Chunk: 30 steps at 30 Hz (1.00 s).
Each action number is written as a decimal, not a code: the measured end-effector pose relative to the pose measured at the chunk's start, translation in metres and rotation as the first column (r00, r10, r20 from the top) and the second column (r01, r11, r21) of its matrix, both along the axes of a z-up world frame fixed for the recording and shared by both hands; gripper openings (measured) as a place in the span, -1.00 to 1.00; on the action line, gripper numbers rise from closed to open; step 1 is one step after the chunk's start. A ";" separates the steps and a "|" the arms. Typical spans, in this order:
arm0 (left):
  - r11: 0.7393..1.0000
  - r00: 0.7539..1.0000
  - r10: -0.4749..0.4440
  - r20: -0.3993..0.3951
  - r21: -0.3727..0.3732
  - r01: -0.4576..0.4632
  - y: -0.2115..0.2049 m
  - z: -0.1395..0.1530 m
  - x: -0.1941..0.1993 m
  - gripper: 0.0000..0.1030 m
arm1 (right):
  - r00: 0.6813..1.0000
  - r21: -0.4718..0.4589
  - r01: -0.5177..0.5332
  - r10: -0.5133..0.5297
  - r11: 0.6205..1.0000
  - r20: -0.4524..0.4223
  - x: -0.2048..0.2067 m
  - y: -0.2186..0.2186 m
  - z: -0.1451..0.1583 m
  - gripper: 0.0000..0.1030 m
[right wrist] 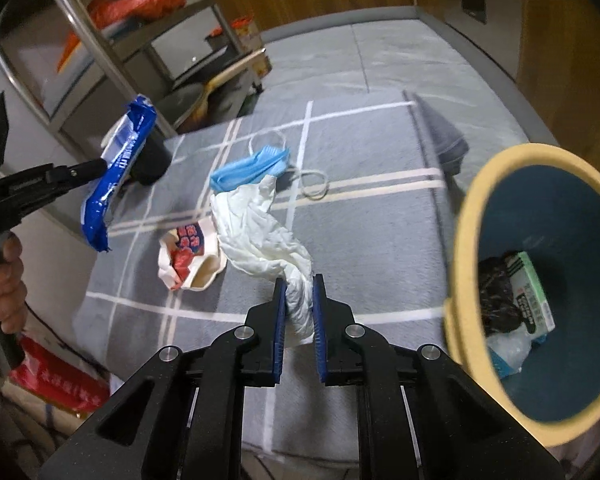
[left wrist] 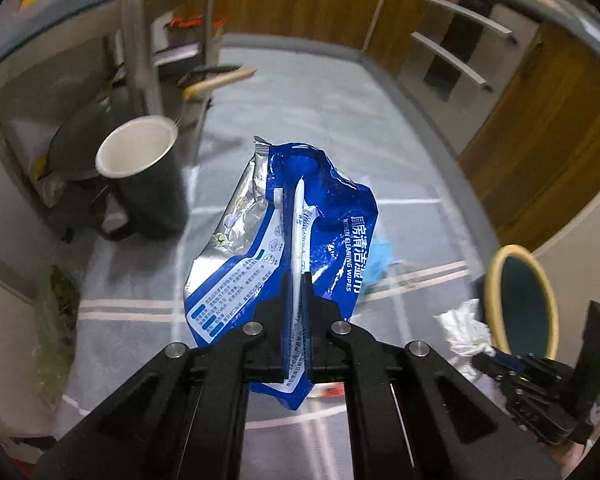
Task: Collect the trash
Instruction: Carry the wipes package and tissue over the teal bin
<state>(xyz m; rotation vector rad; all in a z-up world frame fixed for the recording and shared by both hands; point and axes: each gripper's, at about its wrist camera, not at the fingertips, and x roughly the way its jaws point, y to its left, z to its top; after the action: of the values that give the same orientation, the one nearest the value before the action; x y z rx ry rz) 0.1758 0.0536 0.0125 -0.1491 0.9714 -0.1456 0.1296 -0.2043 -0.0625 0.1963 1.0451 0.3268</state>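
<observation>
My left gripper (left wrist: 297,280) is shut on a blue wet-wipes packet (left wrist: 324,224) and holds it in the air above the grey checked cloth (left wrist: 140,312); the packet also shows in the right wrist view (right wrist: 116,172). My right gripper (right wrist: 299,292) is shut on a crumpled white tissue (right wrist: 260,232) that trails over the cloth. A blue face mask (right wrist: 252,164) and a red and white wrapper (right wrist: 188,256) lie on the cloth. The blue bin with a yellow rim (right wrist: 464,216) stands at the right, with trash inside.
A dark paper cup (left wrist: 148,184) stands on the cloth at the left. A metal shelf rack (right wrist: 112,60) with bags is behind it. Wooden cabinets (left wrist: 540,140) line the back and right. A red bag (right wrist: 56,380) lies low at the left.
</observation>
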 end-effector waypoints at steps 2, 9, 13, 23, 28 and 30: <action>0.999 0.999 -0.029 0.024 -0.015 0.029 -0.012 0.009 -0.003 -0.93 | 1.000 0.006 0.018 -0.018 1.000 0.009 -0.004 -0.009 0.006 -0.73; 0.989 0.987 -0.134 0.083 -0.053 0.139 -0.060 0.032 -0.010 -0.93 | 0.995 0.013 0.089 -0.089 0.996 0.038 -0.022 -0.046 0.019 -0.73; 0.981 0.980 -0.172 0.099 -0.075 0.180 -0.078 0.037 -0.012 -0.93 | 0.991 0.018 0.128 -0.129 0.992 0.043 -0.029 -0.066 0.022 -0.73; 0.941 0.951 -0.291 0.107 -0.148 0.305 -0.139 0.037 -0.024 -0.93 | 0.974 0.023 0.218 -0.219 0.976 0.051 -0.045 -0.108 0.023 -0.73; 0.908 0.936 -0.337 0.103 -0.228 0.352 -0.170 0.031 -0.028 -0.93 | 0.963 0.030 0.266 -0.267 0.963 0.045 -0.051 -0.129 0.022 -0.73; 0.893 0.931 -0.352 0.098 -0.264 0.365 -0.182 0.028 -0.028 -0.93 | 0.957 0.034 0.285 -0.286 0.958 0.042 -0.053 -0.138 0.022 -0.73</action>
<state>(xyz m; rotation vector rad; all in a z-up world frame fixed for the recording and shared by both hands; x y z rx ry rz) 0.1479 -0.1283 0.0408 -0.2228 0.9197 -0.6274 0.0762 -0.3419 -0.0409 0.3590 0.9513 0.0833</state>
